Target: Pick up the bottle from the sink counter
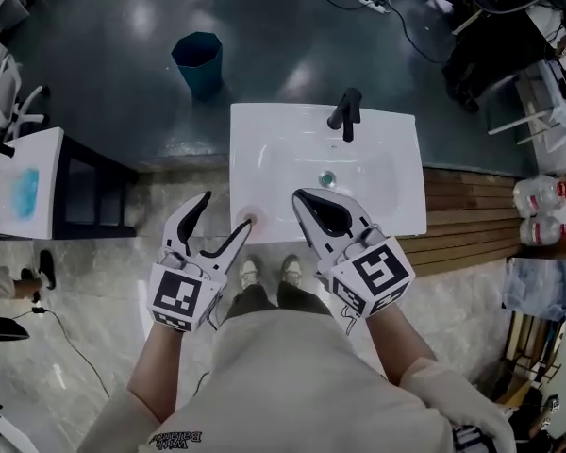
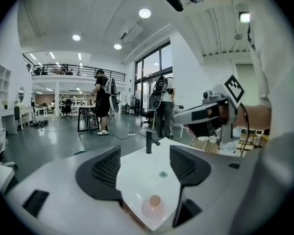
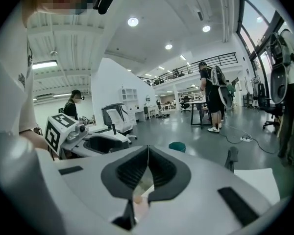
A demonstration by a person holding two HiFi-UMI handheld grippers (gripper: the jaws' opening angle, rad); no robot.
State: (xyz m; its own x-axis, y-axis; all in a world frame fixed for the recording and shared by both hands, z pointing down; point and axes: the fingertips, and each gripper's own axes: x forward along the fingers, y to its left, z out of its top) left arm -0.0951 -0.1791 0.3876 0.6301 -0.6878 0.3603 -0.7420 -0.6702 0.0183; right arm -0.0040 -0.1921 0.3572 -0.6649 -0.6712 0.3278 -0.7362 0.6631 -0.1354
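Head view: a small translucent pink bottle (image 1: 246, 222) with an orange cap stands upright at the front left corner of the white ceramic sink counter (image 1: 396, 192), well apart from the black tap (image 1: 345, 113). The left gripper (image 1: 226, 209) has its jaws spread wide, with one tip just beside the bottle. The right gripper (image 1: 305, 199), over the counter's front edge, has its jaws pressed together on nothing.

Left gripper view: the bottle (image 2: 154, 207) shows low in the gap between the wide jaws, and no pad touches it. It looks light, smooth and rounded, probably thin plastic that gives a little. It could therefore slip, or topple off the nearby edge. The body just below the cap seems the best place to clamp. No label or brand can be read on it.

Right gripper view: the jaws meet with nothing between them. A pinkish blur beneath them may be the bottle, but that cannot be told. The only print in sight is the square black-and-white markers on the gripper cubes.
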